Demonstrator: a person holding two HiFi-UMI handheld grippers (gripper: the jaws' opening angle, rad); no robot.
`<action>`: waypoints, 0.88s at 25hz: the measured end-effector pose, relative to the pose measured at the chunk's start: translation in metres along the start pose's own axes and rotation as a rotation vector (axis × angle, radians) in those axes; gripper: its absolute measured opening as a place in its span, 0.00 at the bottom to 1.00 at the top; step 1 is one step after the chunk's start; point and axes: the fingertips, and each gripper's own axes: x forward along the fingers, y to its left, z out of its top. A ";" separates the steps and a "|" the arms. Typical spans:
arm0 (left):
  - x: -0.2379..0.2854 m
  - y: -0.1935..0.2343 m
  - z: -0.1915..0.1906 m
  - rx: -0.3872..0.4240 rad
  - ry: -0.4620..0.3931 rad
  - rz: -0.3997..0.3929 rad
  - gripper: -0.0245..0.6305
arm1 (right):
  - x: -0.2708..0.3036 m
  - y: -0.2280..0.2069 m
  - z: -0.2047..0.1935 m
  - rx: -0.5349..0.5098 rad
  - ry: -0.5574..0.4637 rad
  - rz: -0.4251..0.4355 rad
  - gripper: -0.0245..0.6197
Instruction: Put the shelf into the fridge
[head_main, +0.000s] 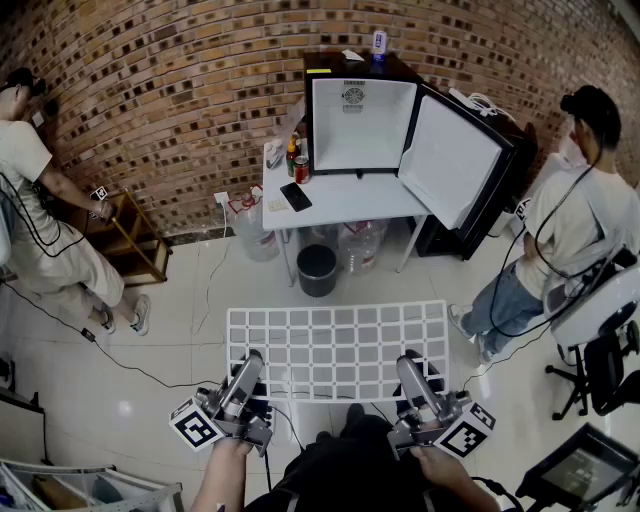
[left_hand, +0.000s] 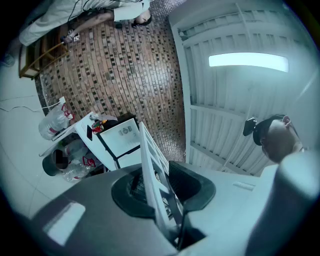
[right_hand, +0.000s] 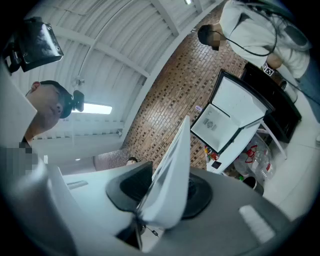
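Observation:
A white wire shelf (head_main: 340, 345) hangs flat in front of me, above the tiled floor. My left gripper (head_main: 254, 360) is shut on its near edge at the left, my right gripper (head_main: 408, 366) on the same edge at the right. In the left gripper view the shelf (left_hand: 150, 155) runs edge-on between the black pads of the left gripper (left_hand: 162, 192). In the right gripper view the right gripper (right_hand: 167, 192) pinches the shelf (right_hand: 175, 160) the same way. The small fridge (head_main: 360, 125) stands ahead on a white table (head_main: 350, 200), its door (head_main: 450, 160) swung open to the right and its white inside bare.
A black bin (head_main: 316, 268) and large water bottles (head_main: 362, 245) sit under the table. Cans (head_main: 298, 165) and a phone (head_main: 295, 196) lie beside the fridge. One person (head_main: 45, 230) stands at a wooden rack (head_main: 135, 235) on the left, another person (head_main: 560, 250) by a chair (head_main: 600, 340) on the right.

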 end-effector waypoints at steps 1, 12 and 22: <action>0.005 0.005 0.003 0.000 0.001 -0.002 0.15 | 0.006 -0.004 0.002 -0.001 -0.001 0.001 0.19; 0.115 0.060 0.047 0.011 0.038 -0.007 0.15 | 0.092 -0.077 0.054 0.022 -0.044 0.001 0.20; 0.223 0.099 0.059 -0.053 0.045 0.000 0.14 | 0.150 -0.153 0.121 0.077 -0.068 -0.039 0.19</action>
